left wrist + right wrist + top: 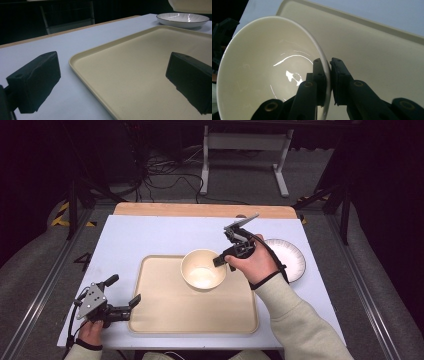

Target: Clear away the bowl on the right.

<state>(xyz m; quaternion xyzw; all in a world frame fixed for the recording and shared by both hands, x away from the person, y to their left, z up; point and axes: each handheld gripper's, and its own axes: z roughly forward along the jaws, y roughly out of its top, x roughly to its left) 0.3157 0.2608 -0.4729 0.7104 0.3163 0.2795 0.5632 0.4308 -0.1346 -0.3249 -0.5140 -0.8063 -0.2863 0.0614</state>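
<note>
Bowl (pixel 203 269) over tray (pixel 165 312): glazed, rigid, likely slippery, breakable. Right gripper (pixel 328 75) pinches its rim wall, the sensible hold. Left gripper (pixel 123 296) wide, empty, beside tray.

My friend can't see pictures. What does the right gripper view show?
The right gripper pinches the rim of a cream bowl, one jaw inside, one outside. Behind lies a beige tray on a pale table.
</note>
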